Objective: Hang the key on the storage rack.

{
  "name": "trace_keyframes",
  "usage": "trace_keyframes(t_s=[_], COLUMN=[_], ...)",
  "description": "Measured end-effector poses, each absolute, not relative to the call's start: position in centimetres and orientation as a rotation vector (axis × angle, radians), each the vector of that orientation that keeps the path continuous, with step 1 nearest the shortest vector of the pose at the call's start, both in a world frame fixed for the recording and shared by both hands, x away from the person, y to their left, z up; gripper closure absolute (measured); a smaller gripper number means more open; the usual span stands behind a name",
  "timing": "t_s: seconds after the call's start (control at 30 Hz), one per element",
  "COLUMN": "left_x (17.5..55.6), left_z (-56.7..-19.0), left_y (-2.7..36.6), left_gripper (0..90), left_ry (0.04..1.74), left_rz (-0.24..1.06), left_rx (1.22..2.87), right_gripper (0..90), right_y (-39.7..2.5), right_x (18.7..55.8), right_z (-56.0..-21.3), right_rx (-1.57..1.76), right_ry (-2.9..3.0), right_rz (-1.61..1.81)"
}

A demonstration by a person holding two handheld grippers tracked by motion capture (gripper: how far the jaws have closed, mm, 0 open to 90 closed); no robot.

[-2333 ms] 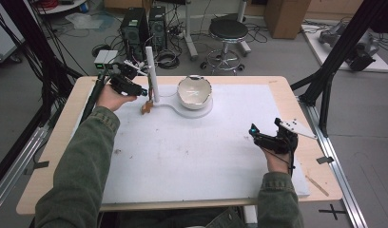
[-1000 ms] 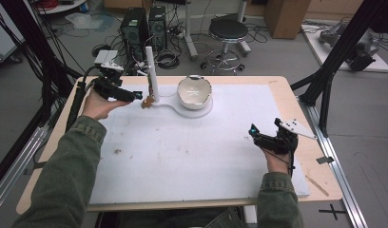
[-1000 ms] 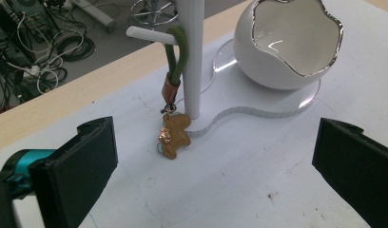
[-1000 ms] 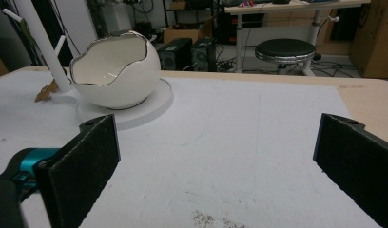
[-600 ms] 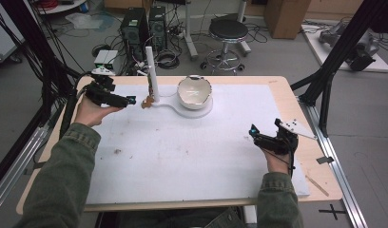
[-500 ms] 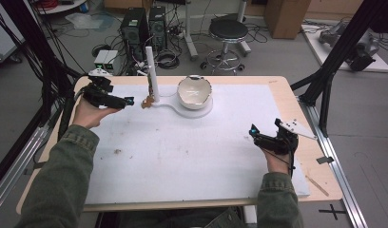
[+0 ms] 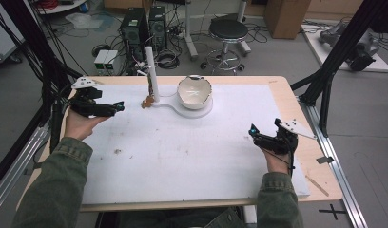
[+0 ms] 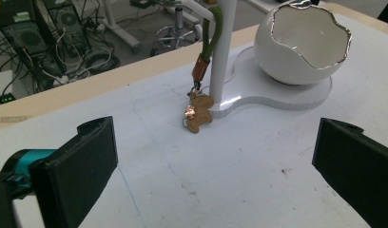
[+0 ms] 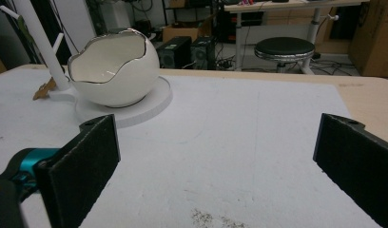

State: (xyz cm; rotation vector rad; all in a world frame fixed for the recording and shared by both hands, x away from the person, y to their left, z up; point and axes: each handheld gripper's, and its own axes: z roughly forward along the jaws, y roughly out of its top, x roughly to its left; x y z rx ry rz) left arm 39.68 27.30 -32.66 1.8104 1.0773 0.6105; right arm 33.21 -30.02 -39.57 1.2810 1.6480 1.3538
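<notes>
— What's in the egg-shaped bowl (image 7: 194, 91)?

— Nothing I can see. My left gripper view looks into it past the jagged silver rim, and the inside is bare white. It sits on the round end of the white stand base (image 7: 182, 108), toward the far edge of the table (image 7: 296, 123).

— And the charm?

— The little brown bear keychain (image 8: 198, 114) hangs from a green loop (image 8: 211, 35) on a peg of the white post (image 7: 150, 71). The bear's lower end rests on the white mat right beside the narrow end of the base, at the foot of the post. Seen from above, it is the small brown spot left of the post.

— Your grippers?

— My left gripper (image 7: 117, 107) is over the left side of the mat, jaws spread wide with nothing between them, pointing toward the bear and apart from it. My right gripper (image 7: 253, 132) rests low near the right edge of the mat, jaws just as wide and empty, well away from the stand.

— What changed?

— About two seconds ago my left gripper was right up at the post, next to the keychain. Since then I have drawn it back to the left, frame by frame. The right gripper has held its place, and the bowl and bear have not shifted.
</notes>
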Motion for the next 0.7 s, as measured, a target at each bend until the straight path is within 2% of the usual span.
trace_keyframes(t_s=[0.7], left_x=[34.9], left_z=[-35.5], left_y=[30.8], left_gripper=[1.6], left_ry=[1.09], left_rz=[0.756], left_rx=[1.651], right_gripper=[0.6], right_y=[-29.9], right_x=[33.1], right_z=[-39.7], right_rx=[1.261], right_ry=[1.655], right_rz=[1.353])
